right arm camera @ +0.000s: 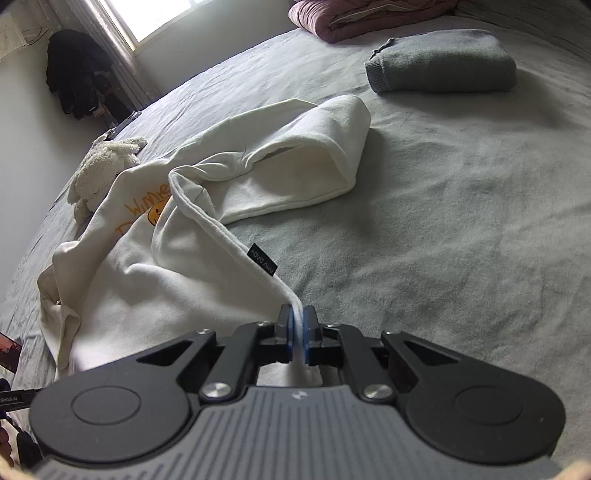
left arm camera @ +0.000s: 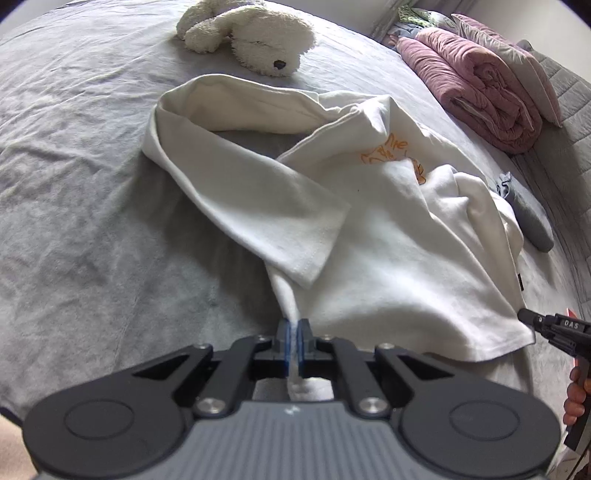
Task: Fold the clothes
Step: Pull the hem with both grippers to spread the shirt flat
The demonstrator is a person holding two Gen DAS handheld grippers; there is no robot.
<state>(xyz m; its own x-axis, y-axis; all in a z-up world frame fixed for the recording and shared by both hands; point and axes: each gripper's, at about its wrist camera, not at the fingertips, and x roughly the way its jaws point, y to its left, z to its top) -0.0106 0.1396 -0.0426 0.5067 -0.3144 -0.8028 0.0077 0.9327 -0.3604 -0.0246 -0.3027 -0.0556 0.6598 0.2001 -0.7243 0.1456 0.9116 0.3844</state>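
Note:
A white T-shirt with an orange print lies crumpled on the grey bed; it also shows in the right wrist view. One sleeve is folded over its middle. My left gripper is shut on a bottom corner of the shirt's hem. My right gripper is shut on the hem at the other corner, near a small black label. The right gripper's tip shows at the right edge of the left wrist view, at the shirt's edge.
A white plush dog lies at the far side of the bed. A folded pink quilt and pillows lie at the right. A folded grey garment lies beyond the shirt. Dark clothes hang by a window.

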